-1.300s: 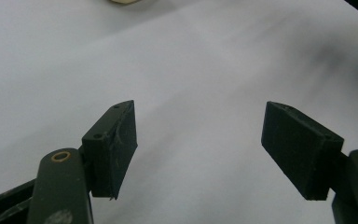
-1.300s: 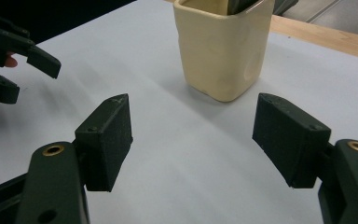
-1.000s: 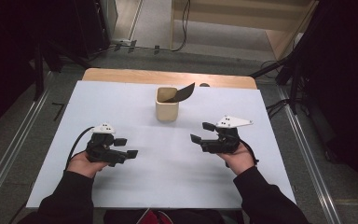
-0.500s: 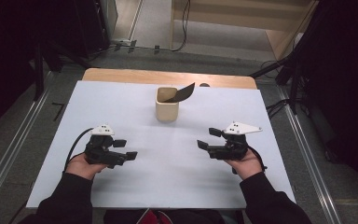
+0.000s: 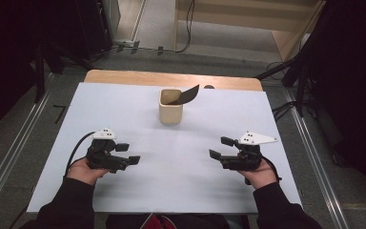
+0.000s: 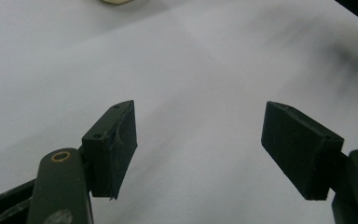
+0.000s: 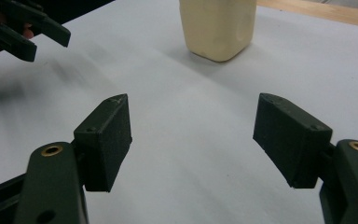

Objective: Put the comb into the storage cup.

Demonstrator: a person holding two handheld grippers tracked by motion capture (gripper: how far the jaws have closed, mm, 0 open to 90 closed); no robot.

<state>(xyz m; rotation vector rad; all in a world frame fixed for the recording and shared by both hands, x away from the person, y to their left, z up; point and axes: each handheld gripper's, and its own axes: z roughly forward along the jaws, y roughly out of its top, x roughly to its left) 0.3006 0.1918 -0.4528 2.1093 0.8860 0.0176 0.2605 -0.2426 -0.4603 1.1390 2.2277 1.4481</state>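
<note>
Meanwhile both hand-held grippers, left (image 5: pixel 127 153) and right (image 5: pixel 221 148), hovered with jaws apart over the white table (image 5: pixel 124 109). Beyond them stood a cream square cup (image 5: pixel 170 110) holding a dark blade (probably light, rigid; best gripped across its flat walls).

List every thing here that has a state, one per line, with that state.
Left gripper: open, empty, held above the sheet.
Right gripper: open, empty, held above the sheet.
Cup: upright, untouched, dark tool inside.
Dark tool: leaning in the cup, sticking out over its rim.
</note>
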